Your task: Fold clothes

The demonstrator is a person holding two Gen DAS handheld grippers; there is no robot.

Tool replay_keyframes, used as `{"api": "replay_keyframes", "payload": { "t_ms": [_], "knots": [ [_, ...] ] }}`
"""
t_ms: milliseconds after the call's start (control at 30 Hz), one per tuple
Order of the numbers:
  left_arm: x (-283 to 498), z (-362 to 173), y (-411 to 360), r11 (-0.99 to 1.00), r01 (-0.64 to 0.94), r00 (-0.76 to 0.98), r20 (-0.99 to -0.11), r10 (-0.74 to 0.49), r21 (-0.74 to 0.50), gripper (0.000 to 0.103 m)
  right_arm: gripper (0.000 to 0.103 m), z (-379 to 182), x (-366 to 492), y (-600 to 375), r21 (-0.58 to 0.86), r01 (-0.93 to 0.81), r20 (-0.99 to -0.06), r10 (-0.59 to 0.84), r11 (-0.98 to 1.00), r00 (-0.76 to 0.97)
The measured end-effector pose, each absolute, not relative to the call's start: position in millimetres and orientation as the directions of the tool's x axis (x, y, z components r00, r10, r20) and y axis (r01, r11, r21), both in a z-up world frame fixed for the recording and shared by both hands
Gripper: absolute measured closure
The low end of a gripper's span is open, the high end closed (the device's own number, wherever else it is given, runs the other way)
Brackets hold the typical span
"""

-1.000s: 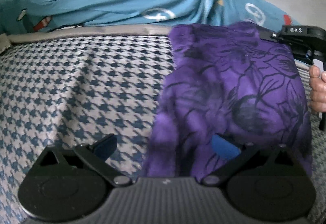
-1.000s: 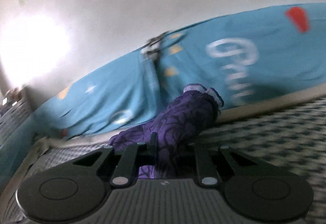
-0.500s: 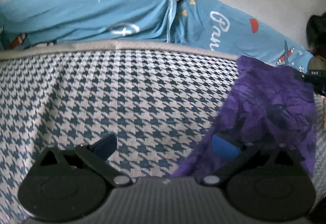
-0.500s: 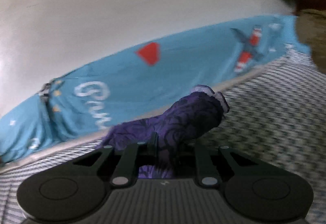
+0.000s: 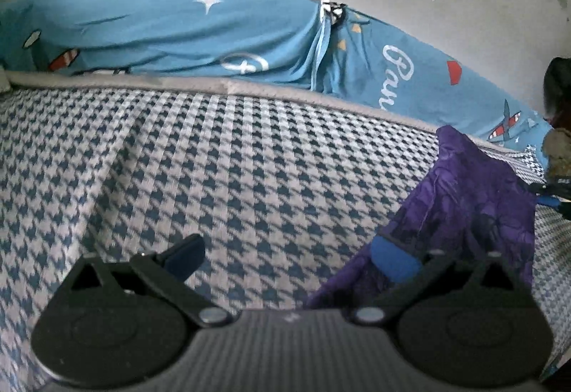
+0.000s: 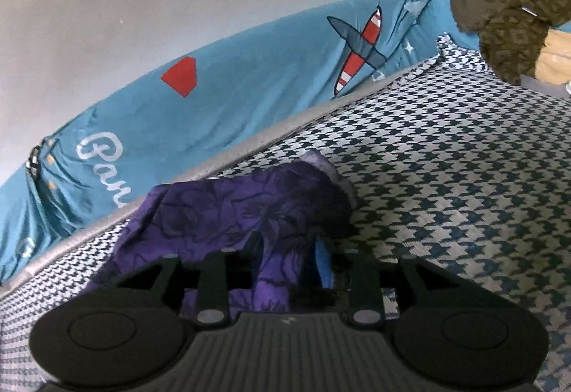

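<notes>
Right claw [image 6: 285,260] gripped the purple garment [image 6: 249,213], bunched on the houndstooth bed [image 6: 464,178]; the cloth ran leftward from it to the left claw [image 5: 285,256], which stood open with only its right finger [image 5: 392,260] against the fabric

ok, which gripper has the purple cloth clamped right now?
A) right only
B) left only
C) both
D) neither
A: in the right wrist view the right gripper has its fingers closed on a bunch of the purple cloth, while in the left wrist view the left gripper stands wide open over the checked bed cover, the cloth lying only at its right finger.
</notes>
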State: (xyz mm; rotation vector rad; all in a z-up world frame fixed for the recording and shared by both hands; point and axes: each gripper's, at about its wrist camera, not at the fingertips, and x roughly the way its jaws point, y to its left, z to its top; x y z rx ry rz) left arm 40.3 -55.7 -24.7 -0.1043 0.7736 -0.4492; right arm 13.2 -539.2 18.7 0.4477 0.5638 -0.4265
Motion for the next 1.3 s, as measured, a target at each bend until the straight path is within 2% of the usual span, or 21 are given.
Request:
{"api": "replay_keyframes", "payload": {
  "t_ms": [233, 833, 1300],
  "knots": [
    [23, -30, -58, 0.896, 0.348, 0.601, -0.669, -0.438, -0.275, 0.000, 0.066, 33, -16, -520, 0.342, 0.407, -0.563, -0.162, 0.847, 0.810],
    [-7, -40, -55, 0.896, 0.312, 0.565, -0.697, -0.442, -0.315, 0.000, 0.065, 26, -63, -454, 0.357, 0.208, -0.568, 0.035, 0.910, 0.822],
    [-14, -39, -52, 0.894, 0.305, 0.562, -0.695, -0.448, -0.330, 0.000, 0.065, 23, -103, -349, 0.335, -0.147, -0.584, 0.327, 0.931, 0.743]
  ]
}}
